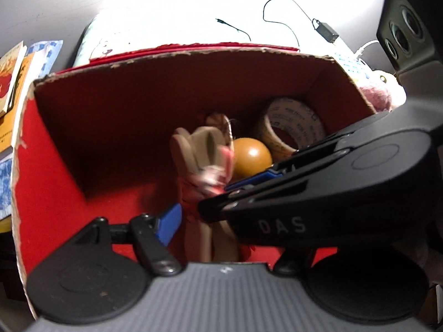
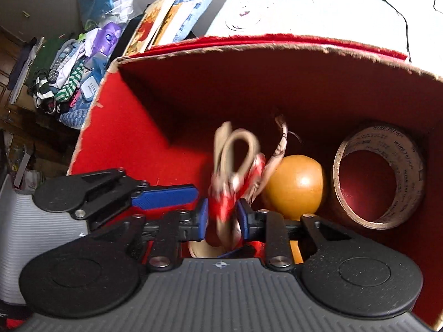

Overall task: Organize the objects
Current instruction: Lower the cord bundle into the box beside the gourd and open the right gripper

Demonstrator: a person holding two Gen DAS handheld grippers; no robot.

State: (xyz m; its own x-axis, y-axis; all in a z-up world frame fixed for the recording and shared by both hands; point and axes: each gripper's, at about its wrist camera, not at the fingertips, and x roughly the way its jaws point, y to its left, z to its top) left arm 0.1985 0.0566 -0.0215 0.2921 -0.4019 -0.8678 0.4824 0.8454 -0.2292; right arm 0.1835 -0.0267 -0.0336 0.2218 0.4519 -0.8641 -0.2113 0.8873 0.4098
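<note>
Two pairs of tongs meet over one bundle inside the red box [image 2: 116, 144]. The right tongs [image 2: 221, 215] are pinching the red-and-tan strap bundle [image 2: 235, 171] between their blue pads, low down on its red-wrapped waist, with the tan loops standing up blurred above them. The left tongs [image 1: 191, 210] look spread: one blue pad sits on the bundle's left with a gap between, and the other finger is hidden behind the right tool, which crosses in front.

My judgement is that the step in hand is setting the bundle down in the box, near its front wall. To do it well, lower it until its base rests on the red floor, keep it left of the orange ball [image 2: 293, 188] so the ball is not nudged, and only then ease the right pads apart. The left tool should draw clear first, since the two tools crowd each other. The bundle looks soft and floppy, so it may slump once it is let go.

Just beside the ball, in the box's right back corner, a roll of tape [image 2: 379, 177] stands on edge. The box has torn cardboard rims and rests on a pale printed bed cover [image 1: 193, 8] with a black cable and adapter [image 1: 326, 31] on it. Books [image 2: 155, 25] and heaped clothes [image 2: 69, 74] lie beyond the left edge.
</note>
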